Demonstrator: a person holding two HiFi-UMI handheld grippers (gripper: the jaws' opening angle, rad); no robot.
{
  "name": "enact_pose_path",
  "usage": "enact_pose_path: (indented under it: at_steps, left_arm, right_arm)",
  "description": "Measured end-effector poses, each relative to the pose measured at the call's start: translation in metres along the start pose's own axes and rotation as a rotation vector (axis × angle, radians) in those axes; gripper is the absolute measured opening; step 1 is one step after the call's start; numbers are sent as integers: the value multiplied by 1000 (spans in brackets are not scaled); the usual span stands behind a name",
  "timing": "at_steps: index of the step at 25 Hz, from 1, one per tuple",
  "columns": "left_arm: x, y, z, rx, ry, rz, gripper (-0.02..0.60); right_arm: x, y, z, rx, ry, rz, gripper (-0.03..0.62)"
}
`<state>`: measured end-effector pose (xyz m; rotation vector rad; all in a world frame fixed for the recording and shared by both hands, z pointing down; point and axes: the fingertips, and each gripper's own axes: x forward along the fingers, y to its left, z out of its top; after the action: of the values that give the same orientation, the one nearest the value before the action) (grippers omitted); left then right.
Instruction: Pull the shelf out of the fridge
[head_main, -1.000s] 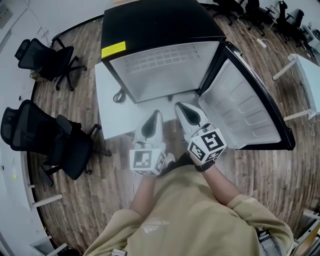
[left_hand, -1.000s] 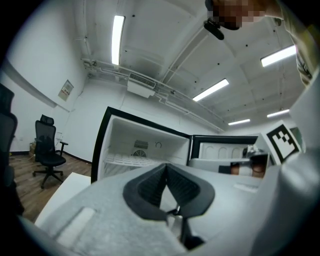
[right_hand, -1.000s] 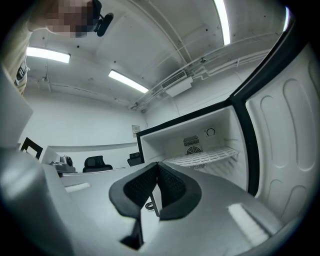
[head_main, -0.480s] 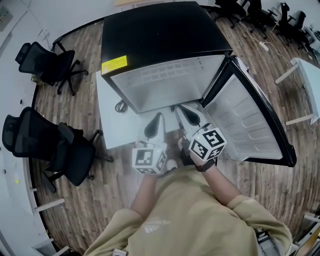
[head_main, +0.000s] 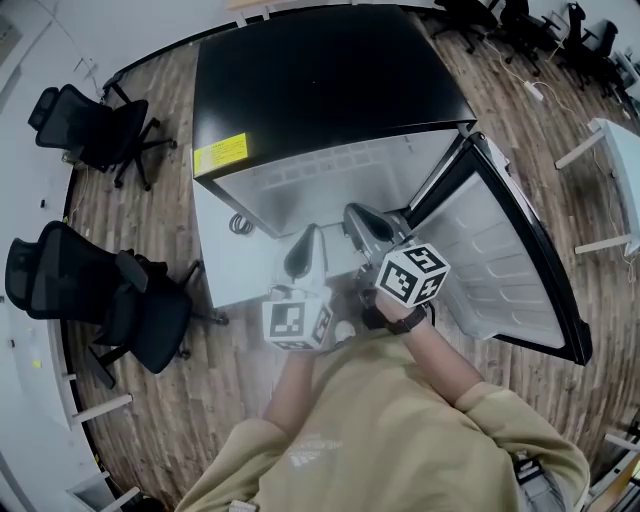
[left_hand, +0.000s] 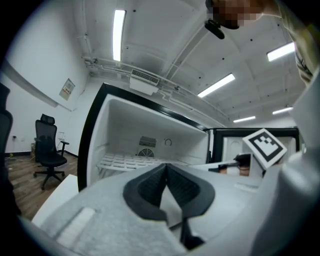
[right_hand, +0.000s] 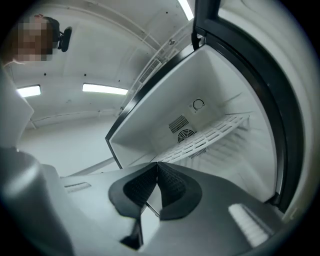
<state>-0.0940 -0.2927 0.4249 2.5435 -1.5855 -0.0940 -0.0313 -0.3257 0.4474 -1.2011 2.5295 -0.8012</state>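
stage: start | door (head_main: 500, 265) open | shelf (right_hand: 215, 132) not yet out of fridge (head_main: 330, 90) | left gripper (left_hand: 166, 166), right gripper (right_hand: 157, 164): fingers closed, empty | remaining: grip, pull

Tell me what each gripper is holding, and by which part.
Nothing. The left gripper and the right gripper are both shut and empty; the shelf sits untouched inside the fridge.

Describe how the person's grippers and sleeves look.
The left gripper and right gripper are light grey shells with black ribbed pads, each bearing a white cube with black square markers. The sleeves are beige; a dark band circles the right wrist.
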Motion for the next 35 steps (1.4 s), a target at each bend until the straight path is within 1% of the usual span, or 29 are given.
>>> enact_pose_path:
  at_steps: [5, 8, 10, 11, 14, 15, 18, 21, 23, 25, 32, 35]
  left_arm:
    - [13, 17, -5, -17, 16, 23, 0]
    - [15, 24, -1, -7, 13, 41, 1]
    - [17, 28, 1, -2, 10, 51, 0]
    - [18, 30, 1, -1, 9, 56, 1]
    - [20, 37, 1, 1, 13, 73, 0]
    - [20, 39, 1, 2, 13, 78, 0]
    - [22, 42, 4, -3, 10, 84, 1]
    - [25, 44, 3, -5, 16, 88, 1]
    - [26, 45, 2, -2, 21, 90, 0]
    - [29, 45, 2, 3, 22, 86, 0]
    - [41, 39, 7, 20, 19, 67, 0]
    - [45, 38, 8, 28, 22, 65, 0]
  right_arm:
    - [31, -15, -1, 78, 10, 23, 8]
    - [45, -17, -2, 167, 3, 59, 17]
    - [53, -20, -5, 232, 3, 76, 59]
    - [56, -22, -6, 261, 2, 80, 88]
    - [66, -29, -4, 333, -24, 78, 202]
    - [68, -32, -2, 356, -40, 79, 217]
    - [74, -42, 5, 442, -91, 83, 221]
    - [80, -58, 9, 566, -145, 76, 230]
    - [84, -69, 10, 632, -179, 75, 273]
    - [86, -78, 13, 670, -213, 68, 286]
    - [96, -104, 23, 816, -309, 38, 287]
    - [104, -110, 31, 872, -359, 42, 283]
